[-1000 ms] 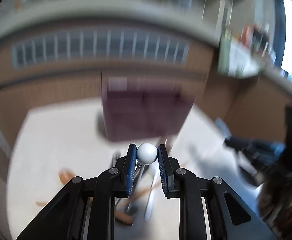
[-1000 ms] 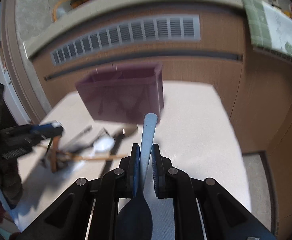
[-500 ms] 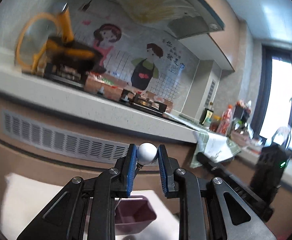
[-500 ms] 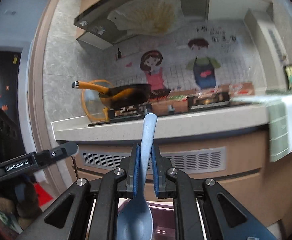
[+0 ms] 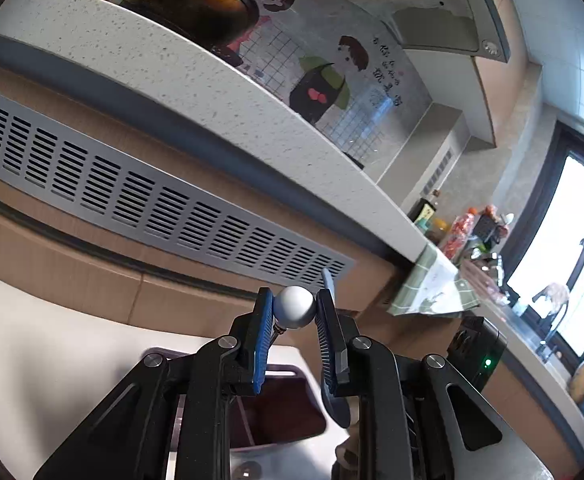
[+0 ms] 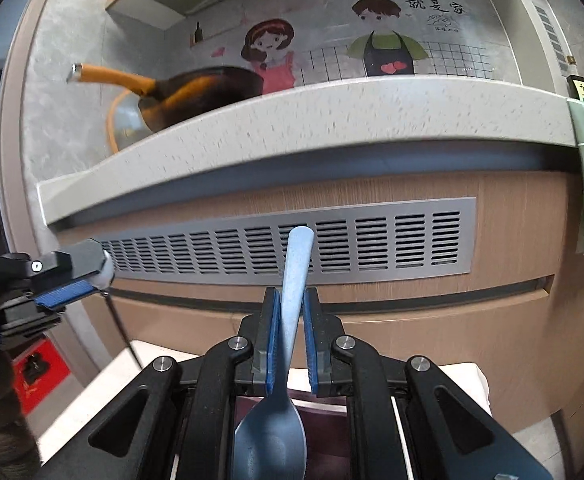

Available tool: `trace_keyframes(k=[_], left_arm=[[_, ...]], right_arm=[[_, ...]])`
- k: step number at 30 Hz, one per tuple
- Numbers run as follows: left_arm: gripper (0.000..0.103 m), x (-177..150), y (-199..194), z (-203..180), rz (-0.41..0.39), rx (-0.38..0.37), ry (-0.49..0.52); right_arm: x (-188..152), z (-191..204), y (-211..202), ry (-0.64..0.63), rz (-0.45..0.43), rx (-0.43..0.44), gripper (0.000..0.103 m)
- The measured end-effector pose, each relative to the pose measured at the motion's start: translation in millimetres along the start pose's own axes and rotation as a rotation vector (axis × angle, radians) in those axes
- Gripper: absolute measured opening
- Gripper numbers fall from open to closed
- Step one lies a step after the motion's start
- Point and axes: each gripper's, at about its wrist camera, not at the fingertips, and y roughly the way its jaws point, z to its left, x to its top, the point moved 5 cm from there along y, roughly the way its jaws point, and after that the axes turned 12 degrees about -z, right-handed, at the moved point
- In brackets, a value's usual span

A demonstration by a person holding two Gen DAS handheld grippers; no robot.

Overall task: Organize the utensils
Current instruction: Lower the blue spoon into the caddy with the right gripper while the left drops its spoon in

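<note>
Two utensils are in your grip. Your left gripper (image 5: 294,312) has its fingers (image 5: 263,334) closed on the white ball end (image 5: 294,311) of a thin metal utensil, whose rod (image 6: 121,330) hangs down. Your right gripper (image 6: 291,332) has its fingers (image 6: 271,344) nearly closed, clamping the handle of a blue plastic spoon (image 6: 288,344), bowl toward the camera. Both are raised over the maroon bin (image 5: 284,412) on the white table (image 5: 52,344), facing the kitchen counter (image 6: 332,120).

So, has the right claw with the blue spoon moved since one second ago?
Yes. The right claw, shut on the blue spoon, has risen: the purple bin now sits low behind it, and the vent grille is level.
</note>
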Motion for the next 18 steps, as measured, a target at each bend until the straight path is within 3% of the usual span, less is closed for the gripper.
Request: trace_keyframes(k=[5,9,18], left_arm=[[0.026,-12.3,8.1,18.3,0.031,0.052,-0.02],[0.047,-24.9,9.7,25.0,0.04,0.06,-0.023],[0.053,-32.1,-27.0,12.2,0.024,0.096,0.039]], right_arm=[[-9.9,-1.2,9.9,-0.033,-0.023,-0.035,0.012],[-20.0,-3.3,6.4,-0.024,0.003,-0.021,0.013],[-19.6,-12.0,-46.7,-0.049,0.025,-0.033,0.014]])
